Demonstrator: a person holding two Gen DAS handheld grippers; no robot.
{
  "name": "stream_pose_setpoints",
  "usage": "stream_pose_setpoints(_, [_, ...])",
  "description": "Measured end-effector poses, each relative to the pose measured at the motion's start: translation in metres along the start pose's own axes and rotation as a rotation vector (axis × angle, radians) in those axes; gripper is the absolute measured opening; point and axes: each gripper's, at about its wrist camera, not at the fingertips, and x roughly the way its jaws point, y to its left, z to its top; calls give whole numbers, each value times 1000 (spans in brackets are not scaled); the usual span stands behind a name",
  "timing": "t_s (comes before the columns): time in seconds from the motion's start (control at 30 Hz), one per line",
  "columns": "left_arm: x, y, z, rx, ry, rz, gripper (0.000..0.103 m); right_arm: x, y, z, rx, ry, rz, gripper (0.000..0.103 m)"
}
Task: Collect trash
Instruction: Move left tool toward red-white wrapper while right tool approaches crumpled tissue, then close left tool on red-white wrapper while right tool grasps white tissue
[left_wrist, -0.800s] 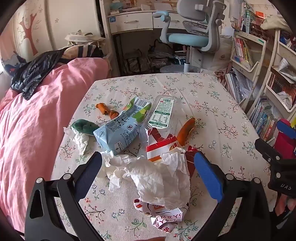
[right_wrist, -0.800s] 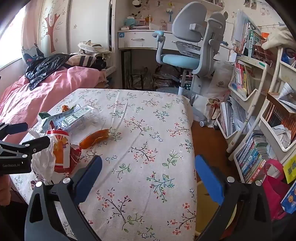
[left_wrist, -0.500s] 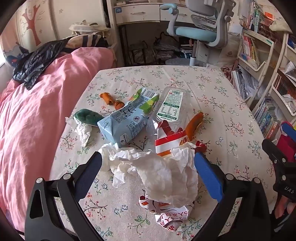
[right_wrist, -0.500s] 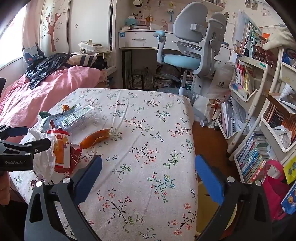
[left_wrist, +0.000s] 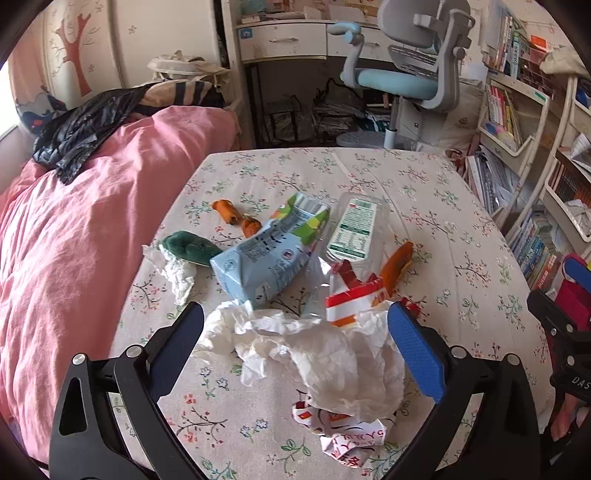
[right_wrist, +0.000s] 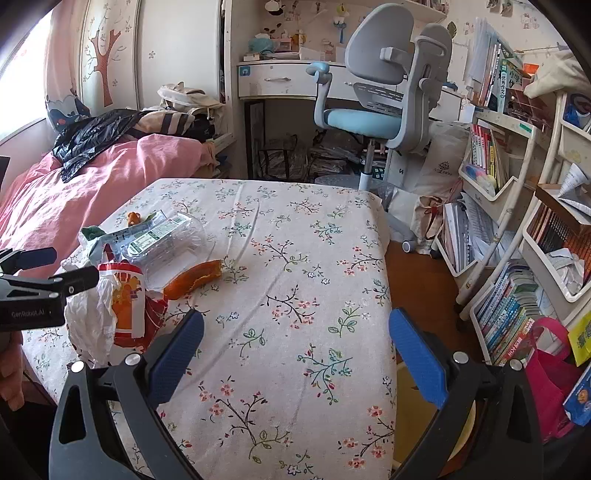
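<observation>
Gaping wide, the left claw (left_wrist: 295, 345) straddles crumpled tissue (left_wrist: 325, 354); the right claw (right_wrist: 295, 345) hangs wide, empty.

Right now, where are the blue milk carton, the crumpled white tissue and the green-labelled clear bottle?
blue milk carton (left_wrist: 266, 264), left wrist view, its broad printed side.
crumpled white tissue (left_wrist: 325, 354), left wrist view, middle of the wad.
green-labelled clear bottle (left_wrist: 354, 232), left wrist view, its label.

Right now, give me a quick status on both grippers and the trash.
Left hand-held gripper open, straddling the crumpled white paper. Right hand-held gripper open over bare tablecloth. Milk carton just beyond; nothing blocking.
</observation>
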Motion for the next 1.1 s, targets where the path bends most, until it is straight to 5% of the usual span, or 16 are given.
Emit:
stream_pose_setpoints(0.23, [10,38,8,-71,65,34,96,0,12,-2,-12,15,98,96])
stream_pose_setpoints(0.5, [7,75,15,-189,56,29,96,-1,56,-4,-33,29,361,96])
stream_pose_setpoints(0.83, [11,98,14,-255,89,-2,96,18,117,-3,-107,83,467,93])
stream_pose_setpoints(0.93, [12,88,13,-221,95,-21,96,31,125,-4,-100,125,472,75])
stream_pose_setpoints(1.0, [12,83,13,-204,98,-31,96,39,126,-6,-85,163,492,49])
stream_pose_setpoints(1.1, [11,81,15,-196,101,-43,96,40,120,-6,-50,179,520,25])
